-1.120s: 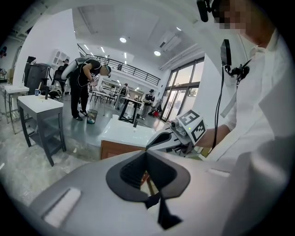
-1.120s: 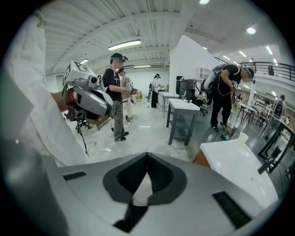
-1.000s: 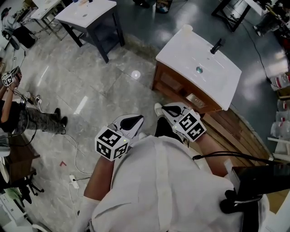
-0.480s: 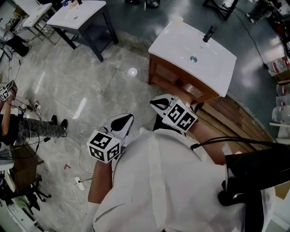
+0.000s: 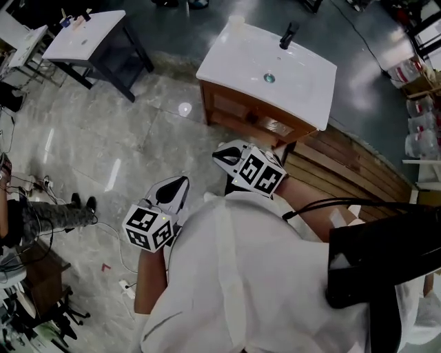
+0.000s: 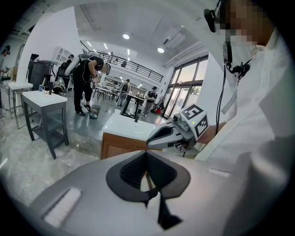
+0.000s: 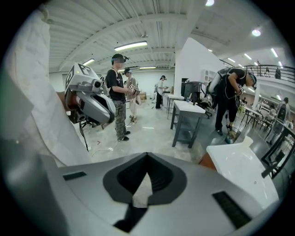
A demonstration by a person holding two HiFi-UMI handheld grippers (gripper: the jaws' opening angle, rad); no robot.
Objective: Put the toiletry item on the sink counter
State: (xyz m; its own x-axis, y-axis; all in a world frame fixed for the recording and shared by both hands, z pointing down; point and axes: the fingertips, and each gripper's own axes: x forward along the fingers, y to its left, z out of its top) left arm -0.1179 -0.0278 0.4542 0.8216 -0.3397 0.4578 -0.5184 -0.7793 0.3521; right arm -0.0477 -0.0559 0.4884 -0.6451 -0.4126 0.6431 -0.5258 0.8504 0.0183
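1. We hold the left gripper (image 5: 182,181) close to our chest over the pale marble floor (image 5: 103,138). Its jaws are pressed together at the tips, with nothing between them.
2. We hold the right gripper (image 5: 219,156) just beside the left one, a little further forward. It points toward the wooden vanity cabinet (image 5: 238,114). Its jaws are likewise pressed together on nothing.
3. The marker cubes of the two grippers (image 5: 147,228) (image 5: 259,173) sit just in front of our white shirt (image 5: 241,276).
4. The white sink counter (image 5: 303,83) lies ahead of us, apart from both grippers. Its dark faucet (image 5: 287,34) stands at the far edge and the round drain (image 5: 269,78) sits in the basin.
5. A small pale item (image 5: 236,21) sits on the counter's far-left corner. It is too small for us to say whether it is the toiletry item, and neither gripper carries one.
6. To the right of the cabinet runs a slatted wooden platform (image 5: 344,172).
7. Off to the left stands a dark-framed table with a white top (image 5: 89,34).
8. In the gripper views, other people stand about the hall beyond these tables.
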